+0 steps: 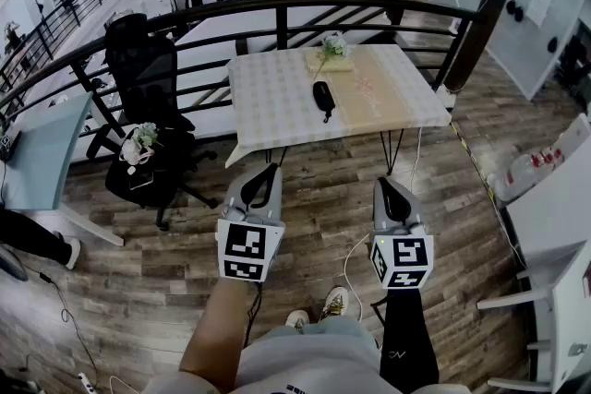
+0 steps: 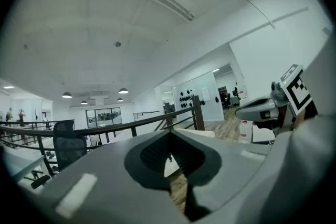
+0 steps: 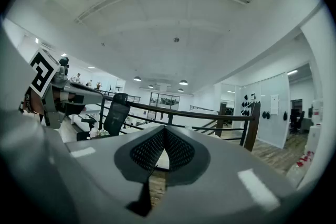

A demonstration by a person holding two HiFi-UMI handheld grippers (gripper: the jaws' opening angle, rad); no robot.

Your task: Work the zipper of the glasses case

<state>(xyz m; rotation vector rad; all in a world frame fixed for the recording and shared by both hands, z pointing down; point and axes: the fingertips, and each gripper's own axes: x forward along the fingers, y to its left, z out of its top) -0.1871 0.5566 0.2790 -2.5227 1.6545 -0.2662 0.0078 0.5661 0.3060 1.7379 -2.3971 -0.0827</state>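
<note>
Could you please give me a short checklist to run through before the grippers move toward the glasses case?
1. Glasses case in view, lying on the table: ok.
2. Left gripper empty: ok, jaws together with nothing between them.
3. Right gripper empty: ok, jaws together too.
4. Jaws open for a grasp: not ok, both are shut.
5. Grippers at the case: not ok, both are over the floor, short of the table.
6. Zipper pull located: cannot tell, the case is too small in the head view.
</note>
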